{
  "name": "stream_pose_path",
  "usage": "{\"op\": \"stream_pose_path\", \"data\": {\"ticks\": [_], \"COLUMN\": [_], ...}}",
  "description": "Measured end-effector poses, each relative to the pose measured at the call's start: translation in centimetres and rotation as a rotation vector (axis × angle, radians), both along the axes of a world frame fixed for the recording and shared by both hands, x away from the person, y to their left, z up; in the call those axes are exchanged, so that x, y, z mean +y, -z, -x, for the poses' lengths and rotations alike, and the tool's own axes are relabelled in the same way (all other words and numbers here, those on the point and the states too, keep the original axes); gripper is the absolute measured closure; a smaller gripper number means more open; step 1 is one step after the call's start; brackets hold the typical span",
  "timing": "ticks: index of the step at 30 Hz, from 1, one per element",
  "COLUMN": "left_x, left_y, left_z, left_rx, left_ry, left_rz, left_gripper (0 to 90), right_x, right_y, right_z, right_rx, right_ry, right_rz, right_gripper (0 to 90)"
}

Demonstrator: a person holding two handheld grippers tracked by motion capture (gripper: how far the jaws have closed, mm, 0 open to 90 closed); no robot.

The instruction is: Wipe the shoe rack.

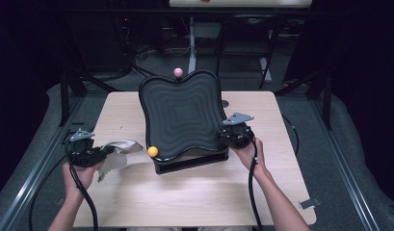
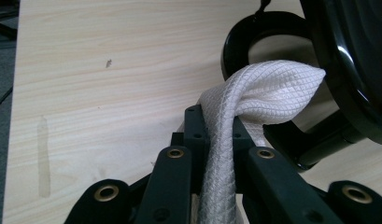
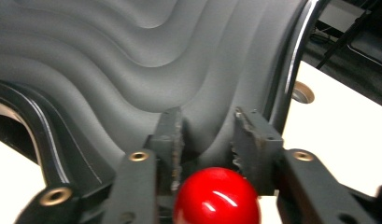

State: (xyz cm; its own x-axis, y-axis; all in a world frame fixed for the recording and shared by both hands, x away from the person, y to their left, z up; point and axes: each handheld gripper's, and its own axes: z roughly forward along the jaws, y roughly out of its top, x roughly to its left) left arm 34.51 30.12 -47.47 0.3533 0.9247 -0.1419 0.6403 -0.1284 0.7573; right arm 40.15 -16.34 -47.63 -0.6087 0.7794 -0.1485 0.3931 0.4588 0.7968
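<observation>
A black dish (image 1: 180,115) with a rippled grey inside stands tilted on a black base (image 1: 192,162) in the middle of the wooden table (image 1: 194,192). A pink ball (image 1: 177,72) sits at its far edge and a yellow ball (image 1: 152,151) at its near left corner. My left gripper (image 1: 104,150) (image 2: 216,140), left of the dish, is shut on a white quilted cloth (image 1: 118,146) (image 2: 263,88) that bulges past the jaws. My right gripper (image 1: 224,136) (image 3: 208,140) is at the dish's right rim (image 3: 291,65). A red ball (image 3: 216,198) lies between its jaws near their base, and the pads (image 3: 172,140) stand apart.
A round metal grommet (image 3: 301,92) is set in the table just beyond the dish's right rim. Cables trail from both grippers toward the near edge. Dark stands and table legs stand beyond the far edge. Bare wood lies in front of the dish.
</observation>
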Motion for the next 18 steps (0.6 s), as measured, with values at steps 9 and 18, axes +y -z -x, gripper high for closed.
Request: {"op": "stream_pose_path", "data": {"ticks": [9,18], "left_x": [-0.4,-1.5], "left_y": [-1.8,-4.6], "left_z": [-2.6,-6.3], "left_rx": [-0.022,-0.037], "left_ry": [0.0,-0.013], "left_rz": [-0.013,-0.05], "left_gripper": [83.3,83.3], "right_x": [0.0,-0.3], "right_y": [0.3,0.2], "right_z": [-0.2,-0.5], "right_rx": [-0.045,-0.029], "right_ry": [0.012,0.009], "right_rz": [0.013,0.001], "right_gripper": [64.3,64.7]}}
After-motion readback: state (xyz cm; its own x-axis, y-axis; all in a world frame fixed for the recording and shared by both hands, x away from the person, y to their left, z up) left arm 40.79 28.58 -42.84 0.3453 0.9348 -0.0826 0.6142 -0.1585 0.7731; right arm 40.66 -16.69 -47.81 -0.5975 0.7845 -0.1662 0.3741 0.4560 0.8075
